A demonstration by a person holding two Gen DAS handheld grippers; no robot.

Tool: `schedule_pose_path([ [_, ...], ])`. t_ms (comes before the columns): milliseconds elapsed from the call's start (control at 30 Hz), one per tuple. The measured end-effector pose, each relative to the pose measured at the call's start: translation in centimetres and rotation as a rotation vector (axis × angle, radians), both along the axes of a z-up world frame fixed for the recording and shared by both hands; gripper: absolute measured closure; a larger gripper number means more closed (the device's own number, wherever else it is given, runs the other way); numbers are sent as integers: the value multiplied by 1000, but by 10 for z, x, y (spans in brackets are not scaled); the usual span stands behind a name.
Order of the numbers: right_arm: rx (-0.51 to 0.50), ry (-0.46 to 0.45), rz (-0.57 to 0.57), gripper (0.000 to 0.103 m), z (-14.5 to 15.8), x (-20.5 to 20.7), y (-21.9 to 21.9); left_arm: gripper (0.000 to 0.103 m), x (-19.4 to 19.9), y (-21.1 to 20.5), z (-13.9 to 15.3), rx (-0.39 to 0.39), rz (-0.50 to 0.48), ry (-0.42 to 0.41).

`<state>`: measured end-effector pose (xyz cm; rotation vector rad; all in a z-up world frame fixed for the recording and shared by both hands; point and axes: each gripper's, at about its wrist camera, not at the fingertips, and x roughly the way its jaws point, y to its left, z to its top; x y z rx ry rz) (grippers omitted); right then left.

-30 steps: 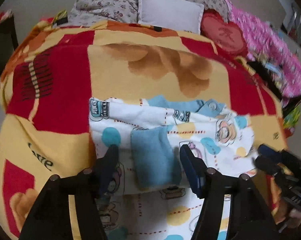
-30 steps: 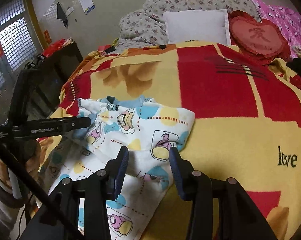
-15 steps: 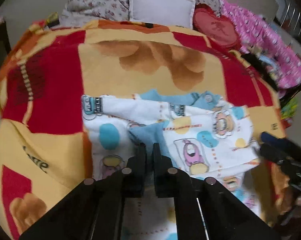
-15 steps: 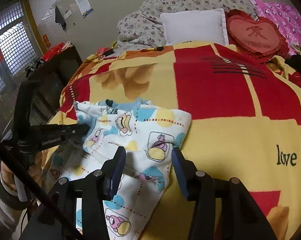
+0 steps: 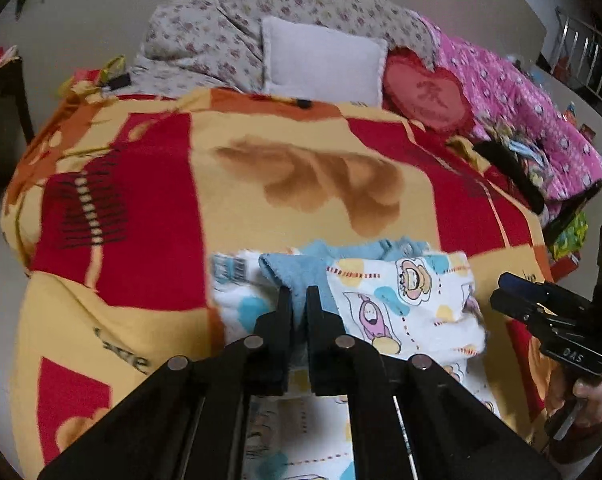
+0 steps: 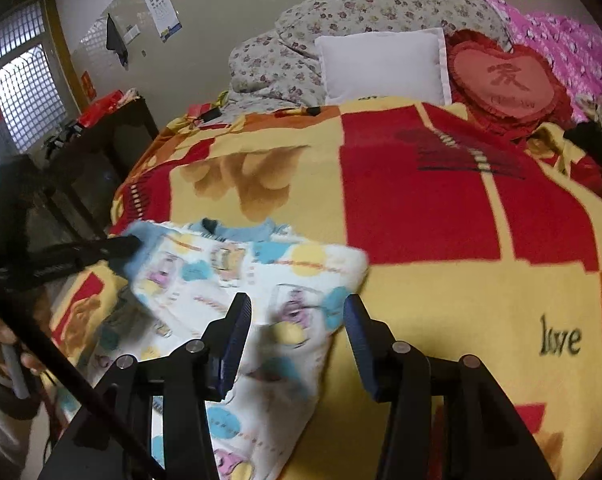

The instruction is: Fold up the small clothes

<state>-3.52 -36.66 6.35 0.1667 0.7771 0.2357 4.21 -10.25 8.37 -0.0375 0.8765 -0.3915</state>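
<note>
A small white garment [image 5: 397, 304] with cartoon prints and blue trim lies on the yellow and red blanket [image 5: 141, 240]. My left gripper [image 5: 299, 296] is shut on its blue sleeve cuff [image 5: 289, 270] and holds it raised off the rest of the cloth. In the right wrist view the same left gripper [image 6: 127, 246] pinches the blue cuff [image 6: 143, 240] at the garment's left corner. My right gripper [image 6: 297, 320] stands open just above the garment [image 6: 221, 276], and its pads do not press the fabric. It also shows in the left wrist view, the right gripper [image 5: 509, 290] beside the garment's right edge.
At the head of the bed lie a white pillow [image 6: 381, 64], a red heart cushion [image 6: 505, 80] and a floral quilt [image 6: 361, 8]. A pink quilt [image 5: 521, 100] lies to the right. A dark cabinet [image 6: 101, 140] stands left of the bed. A hand [image 5: 589, 392] holds the right gripper's handle.
My left gripper shut on the blue cuff and lifted it up over the garment. My right gripper's jaws stand slightly wider and it has stayed in place.
</note>
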Motion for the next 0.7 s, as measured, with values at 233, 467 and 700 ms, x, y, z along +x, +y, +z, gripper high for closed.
schedule_pose_path([
  [233,-22,29,-31,51,-1,31,3,97,12,5,-27,54,60,46],
  [467,-2,145,-39,78,-25,64,2,97,7,4,-41,79,55,64],
  [700,-96,122,-45,89,-33,66,6,97,12,0,-55,109,81,65],
])
